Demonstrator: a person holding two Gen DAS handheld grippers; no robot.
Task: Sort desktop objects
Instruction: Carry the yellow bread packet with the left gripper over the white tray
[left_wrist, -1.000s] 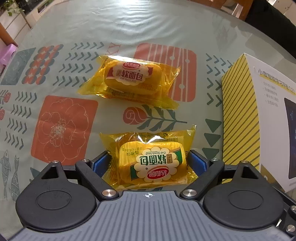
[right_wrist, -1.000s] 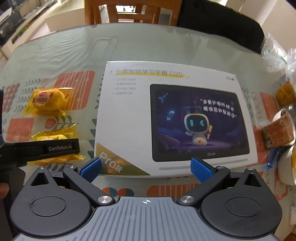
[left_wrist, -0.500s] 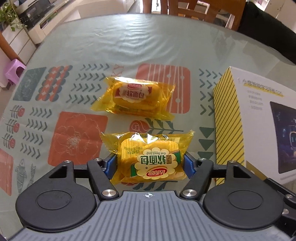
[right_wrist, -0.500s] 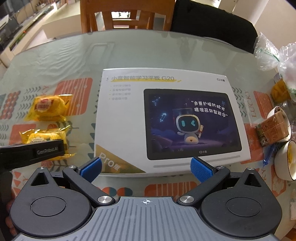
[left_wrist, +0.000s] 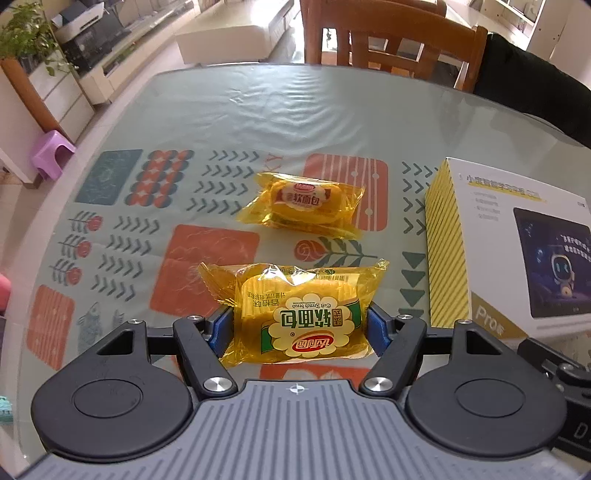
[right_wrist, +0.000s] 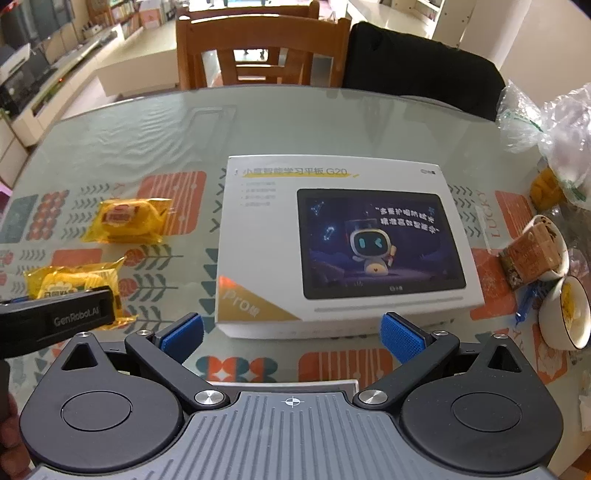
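Note:
My left gripper (left_wrist: 300, 328) is shut on a yellow bread packet (left_wrist: 301, 314), its blue pads pressed on both sides, held above the table. A second yellow bread packet (left_wrist: 303, 202) lies on the table farther ahead. Both packets show in the right wrist view, the held one (right_wrist: 74, 284) at left behind the left gripper's body (right_wrist: 55, 319), the other (right_wrist: 127, 219) beyond it. My right gripper (right_wrist: 293, 334) is open and empty, just in front of the near edge of a white tablet box (right_wrist: 343, 240). The box also shows at right in the left wrist view (left_wrist: 509, 254).
The glass-topped table (left_wrist: 295, 122) has a patterned cloth under it. At the right edge stand two bowls (right_wrist: 561, 314) with snacks, a brown packet (right_wrist: 528, 258) and clear plastic bags (right_wrist: 546, 129). Wooden chairs (right_wrist: 258, 48) stand behind the table.
My left gripper closed on the near bread packet and lifted it up and back. The right gripper also rose and drew back, still open.

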